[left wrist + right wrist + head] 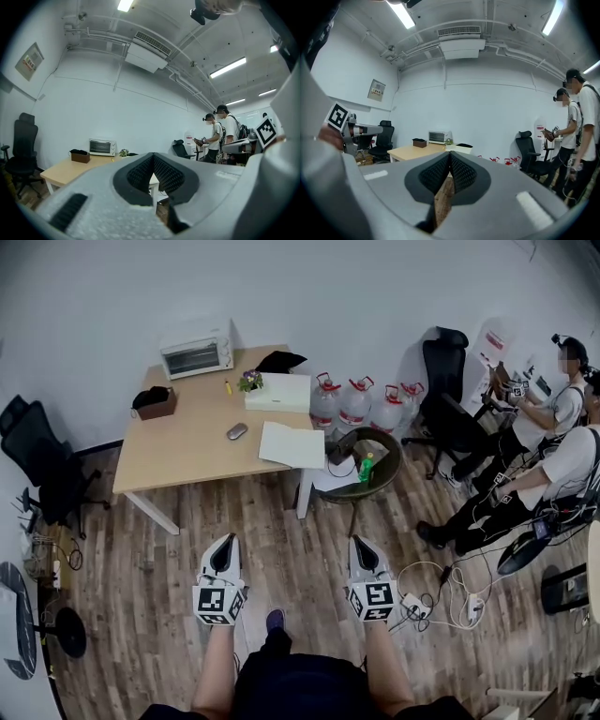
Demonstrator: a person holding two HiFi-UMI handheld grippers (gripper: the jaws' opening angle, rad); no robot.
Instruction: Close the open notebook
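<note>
The open notebook lies flat at the lower right corner of a pale wooden table with white legs, in the upper middle of the head view. Its white pages are spread and blank as far as can be seen.

Both grippers are low in the frame, over a grey-brown plank floor and well apart from the notebook. The left gripper is below and left of it, the right gripper below and slightly right. Each has a white shell, dark jaw pads and one marker cube behind.

In the left gripper view, the left gripper has its ribbed black pads meeting at the tips, with only a thin wedge of background behind them and nothing gripped. In the right gripper view, the right gripper has its tips pressed together in the same way and is also empty.

Also on the table are one white toaster oven, one brown box, one small potted plant, one flat white box and one rounded grey mouse.

At least three clear water jugs with red caps stand to the right of the table. In front of them is one round dark bin holding a green bottle. Two people are at the right edge.
</note>
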